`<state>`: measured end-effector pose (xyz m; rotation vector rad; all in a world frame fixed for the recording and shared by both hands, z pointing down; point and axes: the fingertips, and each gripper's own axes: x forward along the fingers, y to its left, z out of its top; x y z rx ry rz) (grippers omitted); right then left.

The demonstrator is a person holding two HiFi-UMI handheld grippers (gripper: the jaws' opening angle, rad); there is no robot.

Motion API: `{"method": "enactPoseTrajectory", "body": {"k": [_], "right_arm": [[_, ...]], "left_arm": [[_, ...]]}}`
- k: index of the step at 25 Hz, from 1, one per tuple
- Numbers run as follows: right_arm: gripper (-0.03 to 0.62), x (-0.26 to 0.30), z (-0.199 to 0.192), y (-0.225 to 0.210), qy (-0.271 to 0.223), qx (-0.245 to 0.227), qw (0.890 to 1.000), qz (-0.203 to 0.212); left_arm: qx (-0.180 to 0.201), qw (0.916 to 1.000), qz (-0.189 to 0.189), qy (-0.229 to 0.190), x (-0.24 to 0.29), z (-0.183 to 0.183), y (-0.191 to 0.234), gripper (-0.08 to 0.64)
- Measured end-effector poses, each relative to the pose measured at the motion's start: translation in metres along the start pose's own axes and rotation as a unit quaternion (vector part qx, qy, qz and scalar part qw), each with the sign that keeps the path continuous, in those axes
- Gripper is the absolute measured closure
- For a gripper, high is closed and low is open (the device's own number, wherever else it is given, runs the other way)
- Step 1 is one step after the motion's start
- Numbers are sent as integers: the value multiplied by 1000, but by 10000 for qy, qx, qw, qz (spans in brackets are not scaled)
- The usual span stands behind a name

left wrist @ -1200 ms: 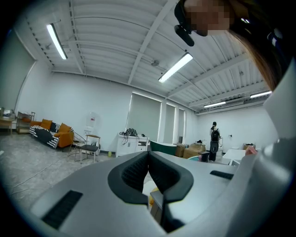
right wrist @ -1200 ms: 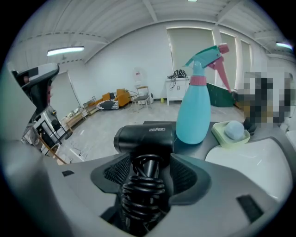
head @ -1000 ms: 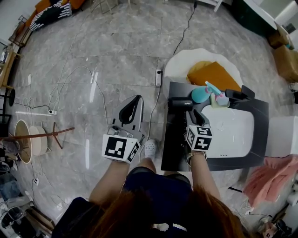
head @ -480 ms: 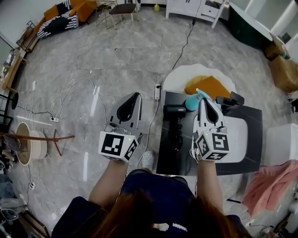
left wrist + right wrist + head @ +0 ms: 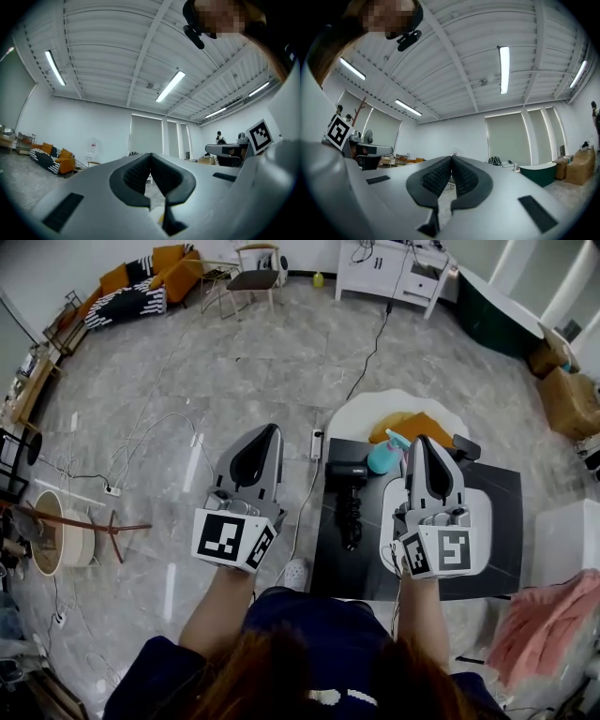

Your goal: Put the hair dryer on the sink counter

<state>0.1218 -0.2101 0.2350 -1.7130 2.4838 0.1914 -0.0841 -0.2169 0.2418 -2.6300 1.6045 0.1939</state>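
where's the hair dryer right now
In the head view the hair dryer lies on the left part of the black sink counter, beside the teal spray bottle and left of the right claw.

Bright, even light from long white fluorescent ceiling tubes streaks pale glare on the glossy grey marble floor. Every view bows toward dark corners; the left gripper looks soft up close.

Black sink counter, hair dryer, teal bottle
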Motion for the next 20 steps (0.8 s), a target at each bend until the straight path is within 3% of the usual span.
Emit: {"method": "enactPoseTrajectory", "body": {"k": [7, 13, 20], "right_arm": [[578, -6, 18, 5, -142, -59, 9999, 41], [578, -11, 20, 12, -158, -398, 9991, 73], [578, -9, 23, 12, -189, -202, 9996, 87]], "left_arm": [[35, 10000, 35, -47, -5, 10, -2, 541], [31, 10000, 30, -60, -9, 7, -6, 541], [41, 10000, 47, -60, -9, 10, -4, 541]]}}
